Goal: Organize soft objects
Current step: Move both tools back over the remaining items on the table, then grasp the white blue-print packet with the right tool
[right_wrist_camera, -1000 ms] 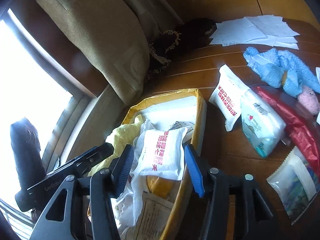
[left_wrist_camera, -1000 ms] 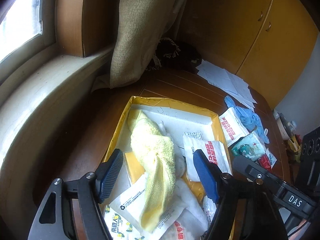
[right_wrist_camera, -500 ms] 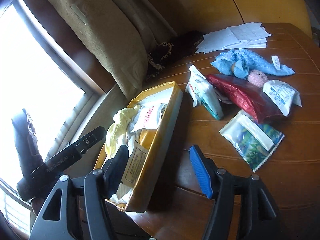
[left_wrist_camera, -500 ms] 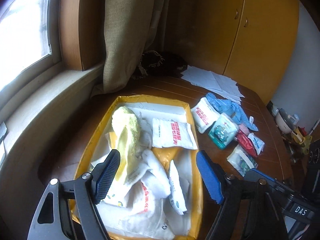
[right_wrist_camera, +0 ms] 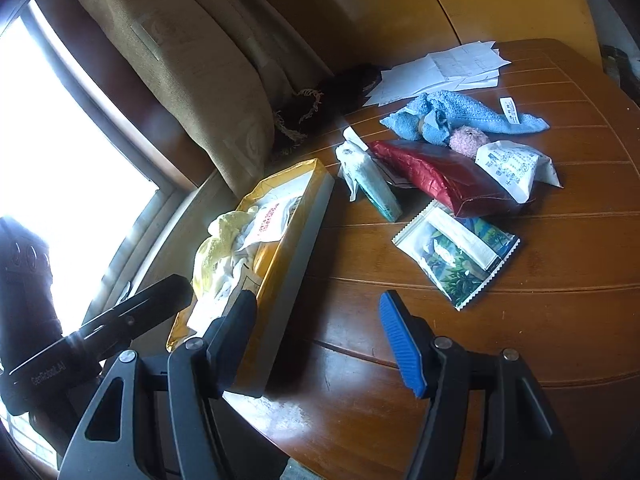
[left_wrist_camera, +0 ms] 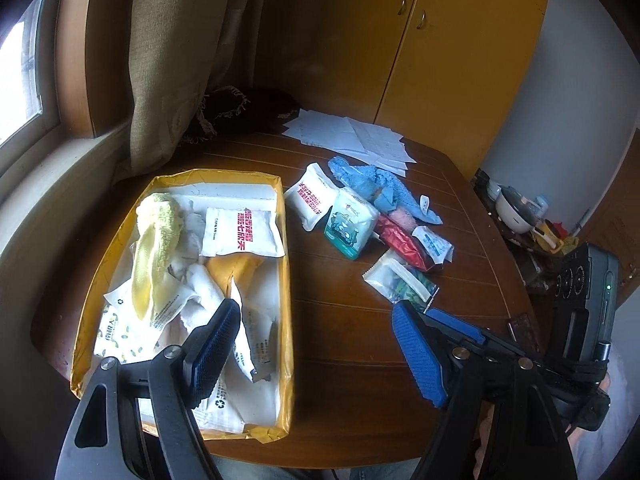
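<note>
A yellow-lined box (left_wrist_camera: 286, 280) on the wooden table holds a yellow towel (left_wrist_camera: 156, 236), a white packet with red print (left_wrist_camera: 240, 232) and several white pouches. The box also shows in the right wrist view (right_wrist_camera: 304, 240). To its right lie a white packet (left_wrist_camera: 312, 196), a tissue pack (left_wrist_camera: 352, 228), a blue cloth (left_wrist_camera: 372, 184), a red bag (left_wrist_camera: 404, 244) and a clear tea pouch (left_wrist_camera: 400, 280). My left gripper (left_wrist_camera: 316, 356) is open and empty above the box's near right edge. My right gripper (right_wrist_camera: 320, 340) is open and empty above the table beside the box.
White papers (left_wrist_camera: 352, 136) and a dark fringed cloth (left_wrist_camera: 240, 108) lie at the table's back. A curtain (left_wrist_camera: 172, 60) and window sill stand left. Yellow cupboard doors (left_wrist_camera: 440, 40) are behind. A side shelf with small clutter (left_wrist_camera: 520, 212) is to the right.
Both grippers have pulled back and up from the box, so the whole box and the loose items on the table are in view. Both stayed open and empty.
</note>
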